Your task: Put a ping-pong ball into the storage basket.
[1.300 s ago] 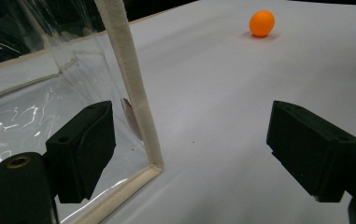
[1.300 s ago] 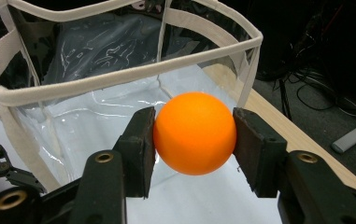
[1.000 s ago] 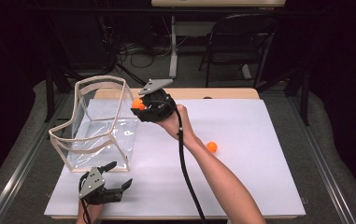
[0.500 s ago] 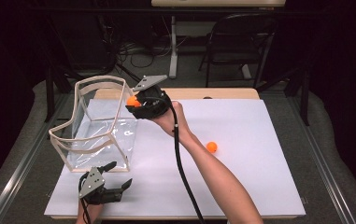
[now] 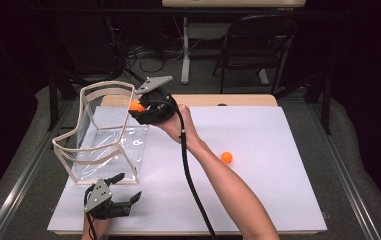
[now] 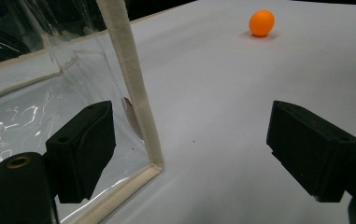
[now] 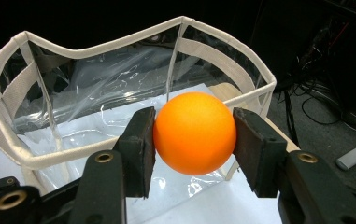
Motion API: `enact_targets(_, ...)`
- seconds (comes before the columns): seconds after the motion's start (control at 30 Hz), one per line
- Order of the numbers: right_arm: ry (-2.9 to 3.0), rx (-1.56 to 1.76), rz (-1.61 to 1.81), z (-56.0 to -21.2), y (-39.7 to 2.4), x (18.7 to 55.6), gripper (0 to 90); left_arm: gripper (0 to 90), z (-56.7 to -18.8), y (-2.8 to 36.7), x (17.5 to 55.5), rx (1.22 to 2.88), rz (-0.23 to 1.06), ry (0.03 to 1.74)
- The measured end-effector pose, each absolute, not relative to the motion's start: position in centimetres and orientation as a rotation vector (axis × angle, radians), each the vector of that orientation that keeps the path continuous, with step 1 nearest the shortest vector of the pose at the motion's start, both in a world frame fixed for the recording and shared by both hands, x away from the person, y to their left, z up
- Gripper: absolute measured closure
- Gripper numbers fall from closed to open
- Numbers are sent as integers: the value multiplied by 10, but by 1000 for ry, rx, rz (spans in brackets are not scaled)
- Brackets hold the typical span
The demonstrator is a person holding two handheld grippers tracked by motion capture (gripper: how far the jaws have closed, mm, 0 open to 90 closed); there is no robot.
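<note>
My right gripper (image 5: 139,108) is shut on an orange ball (image 5: 136,106) and holds it in the air beside the right rim of a clear plastic bag with cream trim (image 5: 103,131). In the right gripper view the ball (image 7: 195,133) sits pinched between both pads, with the bag's open mouth (image 7: 133,70) just beyond it. A second orange ball (image 5: 226,157) lies on the white board to the right. My left gripper (image 5: 128,186) rests open near the front edge. The bag's near corner trim (image 6: 136,98) stands between its jaws, close to the left one.
The white board (image 5: 288,145) covers the tabletop, and a wooden edge (image 5: 238,100) shows at its back. A black chair (image 5: 258,50) and cables stand on the floor behind. The right gripper's cable (image 5: 190,175) trails along the forearm.
My right gripper has shifted a little to the left with the orange ball, closer to the bag's rim. The left gripper has stayed where it was.
</note>
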State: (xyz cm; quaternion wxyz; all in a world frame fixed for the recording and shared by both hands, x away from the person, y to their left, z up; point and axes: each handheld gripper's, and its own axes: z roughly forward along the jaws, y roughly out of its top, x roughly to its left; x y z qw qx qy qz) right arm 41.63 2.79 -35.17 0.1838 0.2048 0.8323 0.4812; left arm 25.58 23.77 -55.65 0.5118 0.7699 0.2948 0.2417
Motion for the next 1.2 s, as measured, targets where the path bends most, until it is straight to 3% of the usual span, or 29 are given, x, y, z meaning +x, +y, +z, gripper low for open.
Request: enact_targets(1.2, 2413, 535, 1341, -349, 63, 417, 508, 157, -556, 237, 256, 1851, 579, 707)
